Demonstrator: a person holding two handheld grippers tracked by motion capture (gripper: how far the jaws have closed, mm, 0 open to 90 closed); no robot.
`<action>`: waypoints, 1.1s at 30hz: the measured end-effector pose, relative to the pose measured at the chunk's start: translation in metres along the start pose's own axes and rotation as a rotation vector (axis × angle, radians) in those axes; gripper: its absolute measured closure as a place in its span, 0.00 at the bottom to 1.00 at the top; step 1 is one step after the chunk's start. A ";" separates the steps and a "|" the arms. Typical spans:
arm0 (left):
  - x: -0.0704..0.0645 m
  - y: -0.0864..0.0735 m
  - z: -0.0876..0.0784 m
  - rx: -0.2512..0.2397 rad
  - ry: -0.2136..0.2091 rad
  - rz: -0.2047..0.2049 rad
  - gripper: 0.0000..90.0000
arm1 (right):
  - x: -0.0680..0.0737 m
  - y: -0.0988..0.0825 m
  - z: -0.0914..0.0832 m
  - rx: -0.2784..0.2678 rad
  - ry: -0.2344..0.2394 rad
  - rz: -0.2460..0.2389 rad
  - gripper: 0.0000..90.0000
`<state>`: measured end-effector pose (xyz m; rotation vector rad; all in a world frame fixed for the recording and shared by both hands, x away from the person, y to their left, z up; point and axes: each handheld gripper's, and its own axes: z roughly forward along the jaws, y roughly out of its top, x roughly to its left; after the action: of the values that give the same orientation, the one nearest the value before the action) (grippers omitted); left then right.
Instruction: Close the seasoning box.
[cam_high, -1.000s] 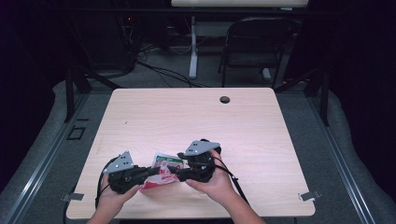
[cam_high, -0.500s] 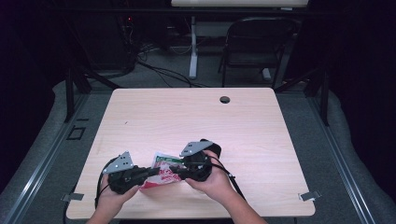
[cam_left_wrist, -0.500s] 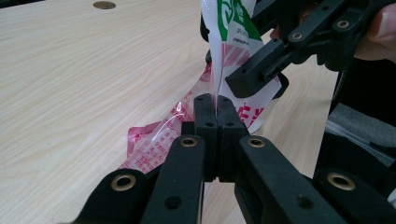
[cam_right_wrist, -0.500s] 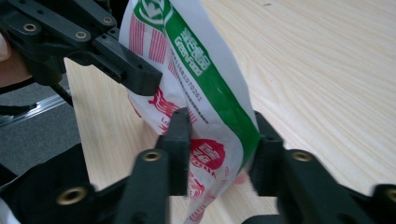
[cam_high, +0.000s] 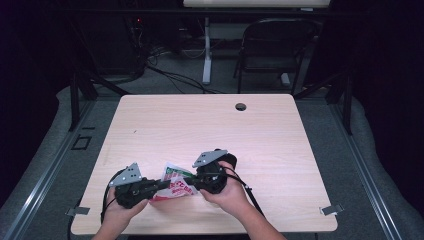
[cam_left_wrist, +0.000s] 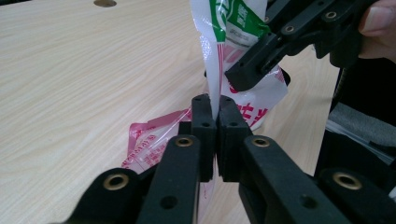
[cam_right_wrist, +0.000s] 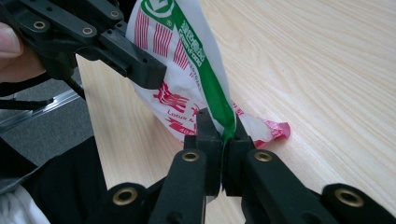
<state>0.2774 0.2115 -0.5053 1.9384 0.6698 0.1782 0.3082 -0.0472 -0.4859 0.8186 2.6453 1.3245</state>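
Low in the frame, the left gripper (cam_high: 162, 185) clamps a snack packet (cam_high: 176, 182). The right gripper (cam_high: 192, 181), its jaws just closed, pinches the packet's green edge above the surface (cam_high: 200, 125).

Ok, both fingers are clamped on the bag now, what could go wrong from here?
1. The left gripper and right gripper each pinch only a thin edge of the plastic bag; pulling apart could let the film slip out rather than open.
2. The right gripper's jaws have just been closing on the green strip; a hard tug may tear the film unevenly.
3. The bag sits near the table front edge, so anything that falls out could drop off.
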 end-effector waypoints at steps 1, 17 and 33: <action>0.001 0.000 -0.001 0.000 0.005 -0.009 0.95 | 0.000 0.000 0.000 0.000 0.000 0.000 0.99; 0.014 -0.015 0.012 0.050 0.033 0.001 0.61 | 0.000 0.004 0.002 -0.021 0.003 -0.003 1.00; 0.028 -0.035 0.025 0.083 0.043 -0.037 0.64 | 0.004 0.011 0.006 -0.060 -0.021 -0.011 1.00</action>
<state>0.2978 0.2172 -0.5525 2.0045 0.7511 0.1720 0.3115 -0.0351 -0.4804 0.8045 2.5769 1.3770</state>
